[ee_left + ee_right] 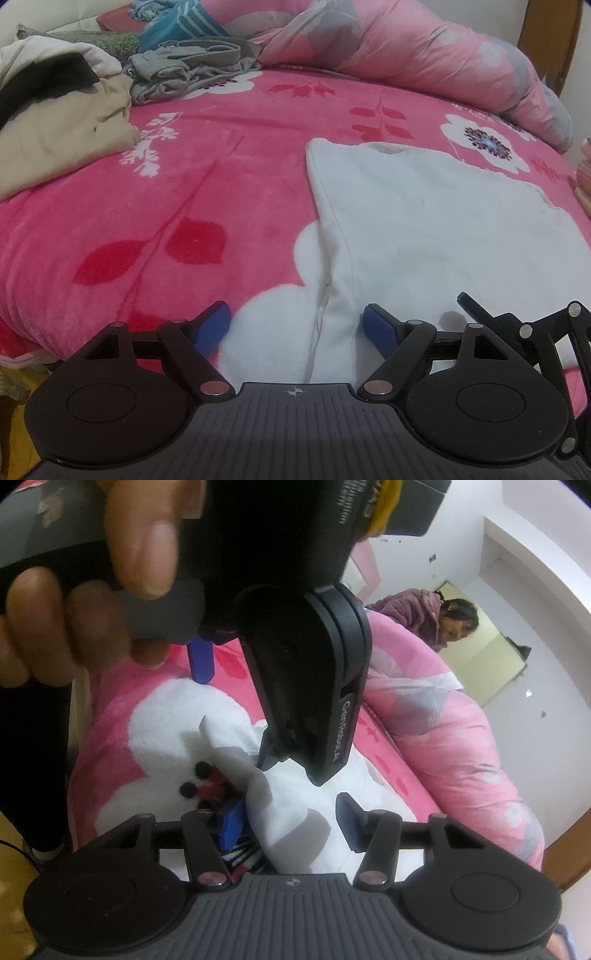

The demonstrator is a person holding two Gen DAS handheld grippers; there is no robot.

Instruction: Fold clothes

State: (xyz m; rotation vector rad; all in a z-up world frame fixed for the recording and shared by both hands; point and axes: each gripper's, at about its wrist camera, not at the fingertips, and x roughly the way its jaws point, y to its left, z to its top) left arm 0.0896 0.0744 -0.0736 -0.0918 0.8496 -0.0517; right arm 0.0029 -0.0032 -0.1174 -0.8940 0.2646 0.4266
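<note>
A white garment (424, 229) lies flat on the pink blanket (184, 206), its near hem between the spread, empty jaws of the left gripper (297, 326), while the right gripper (291, 825), also parted, straddles a raised fold without pinching it.

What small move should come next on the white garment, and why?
Probably close the left gripper on the white garment: its near edge lies between the open blue pads, ungripped, and the garment lies flat on the pink blanket, unfolded.
</note>
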